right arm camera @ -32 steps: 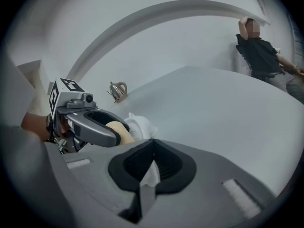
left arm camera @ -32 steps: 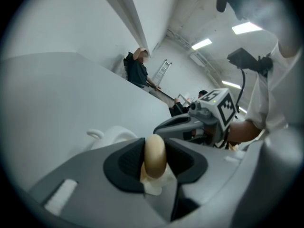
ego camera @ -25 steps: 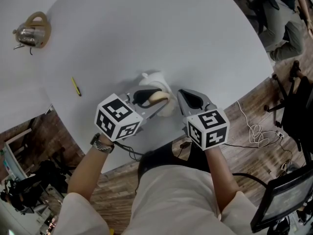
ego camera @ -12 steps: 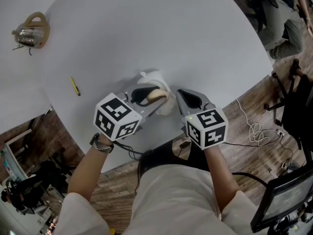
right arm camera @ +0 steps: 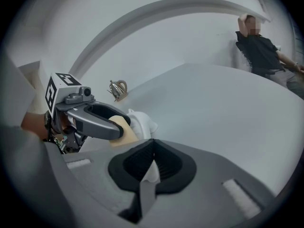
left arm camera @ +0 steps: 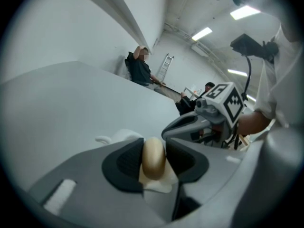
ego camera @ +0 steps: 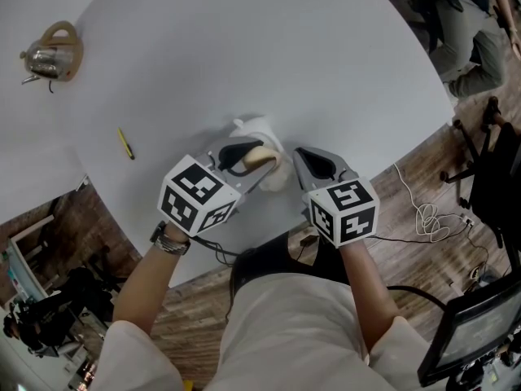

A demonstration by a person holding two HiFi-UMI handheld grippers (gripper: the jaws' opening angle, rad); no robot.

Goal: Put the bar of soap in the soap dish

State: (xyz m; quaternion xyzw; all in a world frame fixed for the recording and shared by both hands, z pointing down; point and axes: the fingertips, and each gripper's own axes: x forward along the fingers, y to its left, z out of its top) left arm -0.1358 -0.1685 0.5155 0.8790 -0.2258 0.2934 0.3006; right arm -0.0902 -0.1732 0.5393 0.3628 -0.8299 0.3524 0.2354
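The left gripper (left arm camera: 154, 146) has the bar of soap (left arm camera: 153, 161) standing on edge between its dark pads, and its jaws have just been opening. Both pads look as if they touch the soap's flat faces, though from this low angle I cannot be sure how much they press. That loosening makes sense here, since the pale, rounded bar sits down in the white soap dish (ego camera: 254, 129), whose lip shows just past the jaw tips towards twelve o'clock. The dish seems to carry the weight now, so the grip is probably needed only to keep the bar from tipping. The gripper slants down at the dish from the person's side, so the soap can go in edge first without the fingers knocking the rim. At about three o'clock from the soap in the head view, the right gripper (right arm camera: 152, 156) hangs just beside the dish. Its jaws are closed together on nothing, and it seems parked close enough to steady the dish if it slides. Both tools work near the six o'clock edge of the round grey table (ego camera: 244, 47), close to the person's body. A slim yellow pen (ego camera: 126, 143) lies well apart at nine o'clock and plays no part. Judging by this, the task is nearly done and only a clean release is left.
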